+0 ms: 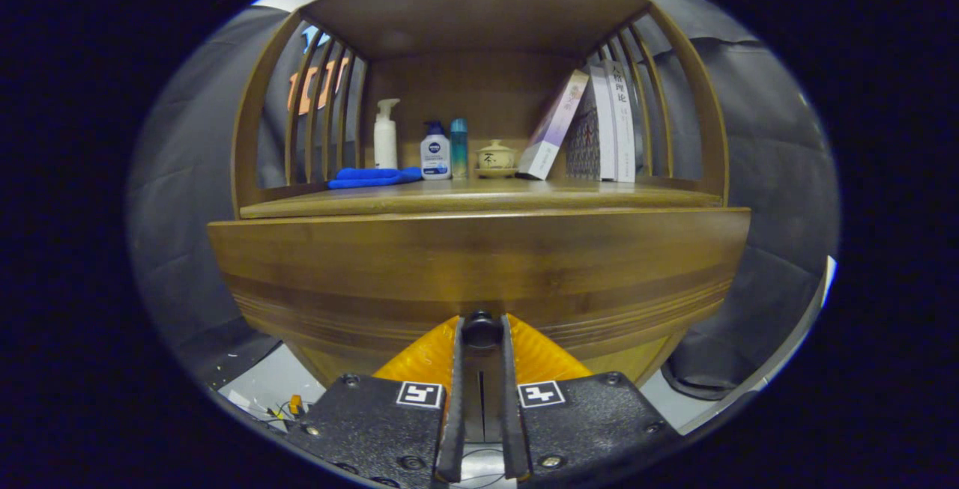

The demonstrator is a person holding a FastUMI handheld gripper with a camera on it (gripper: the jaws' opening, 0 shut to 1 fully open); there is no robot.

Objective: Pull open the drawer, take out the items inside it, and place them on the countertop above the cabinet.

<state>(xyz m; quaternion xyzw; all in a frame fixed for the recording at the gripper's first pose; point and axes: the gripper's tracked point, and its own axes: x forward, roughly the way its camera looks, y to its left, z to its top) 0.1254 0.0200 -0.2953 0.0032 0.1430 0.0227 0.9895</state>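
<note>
3 bottles [434, 149] – 3 books [592, 123] – 1 cloth [372, 177] – 1 jar [495, 156].

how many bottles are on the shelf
3, all upright at the back, left of the small lidded pot: a white pump bottle, a white bottle with a blue cap, then a slim teal bottle. The claw grips the drawer knob.

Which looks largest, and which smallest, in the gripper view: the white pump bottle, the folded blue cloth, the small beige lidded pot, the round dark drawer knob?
1. Folded blue cloth
2. White pump bottle
3. Beige lidded pot and round dark drawer knob: similar; the knob, gripped by the hand-held gripper, sits much nearer, so unsure.
</note>
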